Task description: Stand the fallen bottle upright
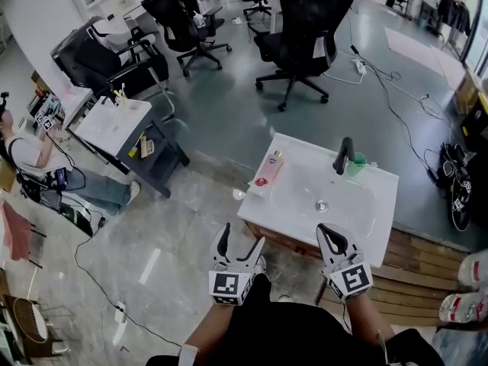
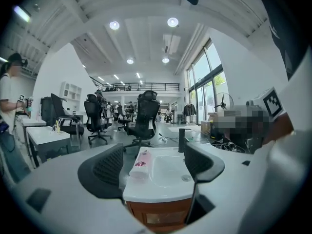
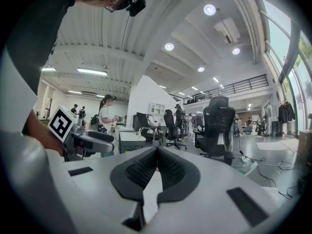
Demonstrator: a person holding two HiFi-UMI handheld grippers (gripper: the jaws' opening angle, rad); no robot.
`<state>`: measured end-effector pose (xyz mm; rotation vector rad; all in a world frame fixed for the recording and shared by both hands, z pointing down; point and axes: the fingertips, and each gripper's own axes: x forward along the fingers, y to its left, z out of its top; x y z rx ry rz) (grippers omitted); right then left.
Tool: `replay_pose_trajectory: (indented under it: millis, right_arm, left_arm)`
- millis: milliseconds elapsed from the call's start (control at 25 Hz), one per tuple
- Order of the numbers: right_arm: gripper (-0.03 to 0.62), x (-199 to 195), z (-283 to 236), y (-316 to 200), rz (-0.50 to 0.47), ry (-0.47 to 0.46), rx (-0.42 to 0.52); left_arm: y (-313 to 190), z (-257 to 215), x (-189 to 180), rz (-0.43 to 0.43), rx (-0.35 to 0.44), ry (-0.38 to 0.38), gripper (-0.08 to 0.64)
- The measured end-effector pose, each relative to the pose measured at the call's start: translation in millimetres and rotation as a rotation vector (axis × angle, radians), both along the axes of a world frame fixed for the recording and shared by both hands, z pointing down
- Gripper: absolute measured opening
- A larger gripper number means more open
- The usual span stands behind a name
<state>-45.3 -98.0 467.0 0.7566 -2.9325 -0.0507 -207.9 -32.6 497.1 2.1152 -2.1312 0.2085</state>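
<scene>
A clear bottle with a pink label (image 1: 268,169) lies on its side on the left rim of the white sink top (image 1: 380,204). In the left gripper view the bottle (image 2: 141,162) shows between my spread jaws, some way ahead on the sink top (image 2: 156,191). My left gripper (image 1: 240,239) (image 2: 153,162) is open and empty, held just short of the sink's near left corner. My right gripper (image 1: 330,233) (image 3: 156,152) is shut on nothing, over the sink's near edge. A black faucet (image 1: 345,155) and a green cup (image 1: 357,162) stand at the back.
Black office chairs (image 1: 301,29) stand behind the sink. A small white table (image 1: 114,120) and a seated person (image 1: 30,155) are at the left. Cables (image 1: 396,105) run over the floor. A wooden platform (image 1: 427,269) lies at the right.
</scene>
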Motion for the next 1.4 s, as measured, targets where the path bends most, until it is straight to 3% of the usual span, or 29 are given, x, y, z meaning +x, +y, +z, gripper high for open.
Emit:
replay_pose_trajectory:
  millis: [200,400,800,1000,1400]
  right_arm:
    - [0.014,-44.4,-3.9,-37.3,0.018,0.007,-0.013]
    - [0.014,-72.3,-4.4,-70.3,0.044,0.011,-0.027]
    - [0.014,-122.1,20.0,-137.2,0.101,0.076,-0.101]
    - [0.014,-124.8,37.6,-151.3,0.120,0.132,-0.130]
    - [0.014,-97.9,52.0,-189.0,0.126,0.135,-0.181]
  left_arm:
    - [-42.6,13.3,-32.5,0.061,-0.055,0.008,0.376]
    - [-85.8,15.1,-58.5,0.098,-0.068,0.007,0.376]
    - [-168.1,56.0,-107.2,0.193,-0.178,0.028,0.376]
    - [-208.6,69.5,-109.4,0.263,-0.214,0.014,0.376]
    - [-267.2,99.3,-94.1,0.261,-0.340,-0.012,0.376]
